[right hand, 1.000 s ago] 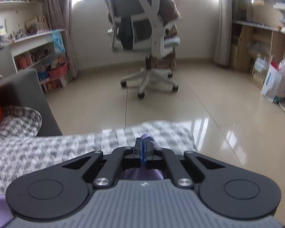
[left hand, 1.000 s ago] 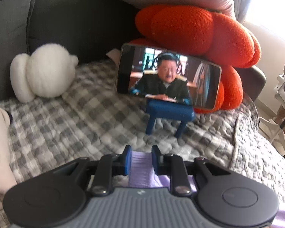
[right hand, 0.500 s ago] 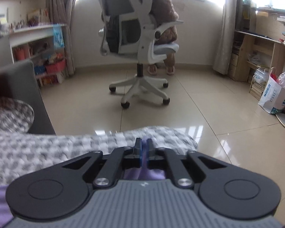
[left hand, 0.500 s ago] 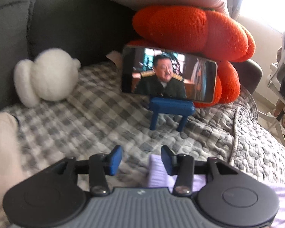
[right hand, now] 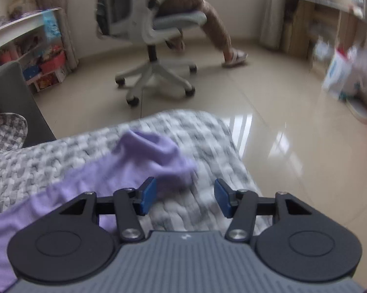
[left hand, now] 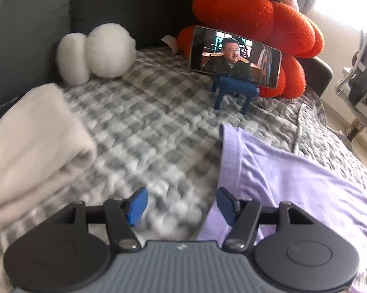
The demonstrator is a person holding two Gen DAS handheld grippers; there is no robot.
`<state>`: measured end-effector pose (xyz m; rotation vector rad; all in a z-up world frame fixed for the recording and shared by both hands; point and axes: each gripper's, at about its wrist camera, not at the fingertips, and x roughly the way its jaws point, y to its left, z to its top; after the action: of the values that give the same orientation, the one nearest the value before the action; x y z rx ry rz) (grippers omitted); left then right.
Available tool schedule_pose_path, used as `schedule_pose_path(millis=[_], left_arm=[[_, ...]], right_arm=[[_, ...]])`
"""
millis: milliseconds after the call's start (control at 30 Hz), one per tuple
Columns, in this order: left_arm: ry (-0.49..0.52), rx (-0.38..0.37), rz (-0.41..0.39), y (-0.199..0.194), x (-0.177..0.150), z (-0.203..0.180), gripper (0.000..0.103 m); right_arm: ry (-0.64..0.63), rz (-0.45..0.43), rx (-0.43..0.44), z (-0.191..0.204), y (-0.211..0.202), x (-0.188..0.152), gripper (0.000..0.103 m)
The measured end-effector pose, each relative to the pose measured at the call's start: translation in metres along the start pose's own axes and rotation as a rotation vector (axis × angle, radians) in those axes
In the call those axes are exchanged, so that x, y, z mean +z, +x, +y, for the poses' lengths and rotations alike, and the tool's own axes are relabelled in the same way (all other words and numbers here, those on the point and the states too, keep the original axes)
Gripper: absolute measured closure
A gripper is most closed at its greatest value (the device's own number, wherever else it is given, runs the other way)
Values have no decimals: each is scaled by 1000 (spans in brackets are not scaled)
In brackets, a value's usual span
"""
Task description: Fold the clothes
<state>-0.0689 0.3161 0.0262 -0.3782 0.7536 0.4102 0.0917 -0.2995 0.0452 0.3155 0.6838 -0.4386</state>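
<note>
A lilac garment (left hand: 293, 171) lies spread on the grey checked quilt (left hand: 146, 131) of a sofa. In the left wrist view my left gripper (left hand: 181, 206) stands open just off the garment's left edge, with only quilt between its blue pads. A bunched end of the same lilac garment (right hand: 154, 156) lies on the quilt (right hand: 37, 161) in the right wrist view. My right gripper (right hand: 183, 199) is open behind that bunch, holding nothing. A folded cream garment (left hand: 29, 146) rests on the quilt at the left.
A phone (left hand: 234, 57) playing video stands on a blue stand (left hand: 234, 92) against an orange cushion (left hand: 264, 24). A white plush (left hand: 98, 53) leans on the dark sofa back. Beyond the sofa edge lies tiled floor (right hand: 281, 112) with a person seated on an office chair (right hand: 149, 24).
Both grippers have opened and let go of the lilac garment, which now lies on the quilt. Both have drawn back from it; the left view has swung left, bringing the cream garment in.
</note>
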Motion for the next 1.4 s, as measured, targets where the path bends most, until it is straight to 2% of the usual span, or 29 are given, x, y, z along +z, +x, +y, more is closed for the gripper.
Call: schedule_pose_path(millis=[233, 300, 333, 367, 400, 433, 500, 633, 700, 833, 1000, 1100, 1167, 1233, 1400], left_arm=[[-2, 24, 19, -9, -15, 3, 36], [4, 27, 23, -8, -18, 1, 36], [10, 26, 21, -7, -18, -2, 36], [16, 25, 20, -7, -19, -6, 36], [22, 24, 18, -6, -20, -10, 36], [28, 23, 16, -5, -21, -13, 37], [36, 34, 14, -5, -22, -18, 40], [29, 36, 23, -10, -21, -15, 42], [28, 46, 30, -12, -22, -13, 42], [1, 58, 56, -17, -22, -2, 42], [-46, 54, 64, -28, -22, 12, 42], [-67, 30, 81, -32, -22, 16, 42], [-71, 20, 86, -33, -23, 17, 42], [-76, 9, 87, -34, -25, 17, 42], [-100, -22, 119, -30, -30, 17, 42]], right_arm=[[132, 73, 47, -25, 5, 0, 46], [98, 57, 55, -22, 6, 1, 45], [81, 50, 58, -21, 6, 2, 51], [64, 42, 62, -19, 6, 3, 76], [47, 34, 66, -17, 6, 3, 97], [34, 25, 63, -16, 6, 5, 101], [41, -18, 17, -19, -4, 10, 101], [59, -102, 5, -29, -29, 20, 102], [19, -68, -27, -27, -28, 17, 102], [-100, 54, -134, -23, 1, -3, 101], [-15, 10, -123, -31, -12, 5, 101], [-45, 13, -139, -26, -16, 7, 99], [-78, 13, -147, -18, -21, 6, 92], [-105, 5, -145, -7, -30, 4, 91], [-165, -3, -85, 8, -57, 0, 85]])
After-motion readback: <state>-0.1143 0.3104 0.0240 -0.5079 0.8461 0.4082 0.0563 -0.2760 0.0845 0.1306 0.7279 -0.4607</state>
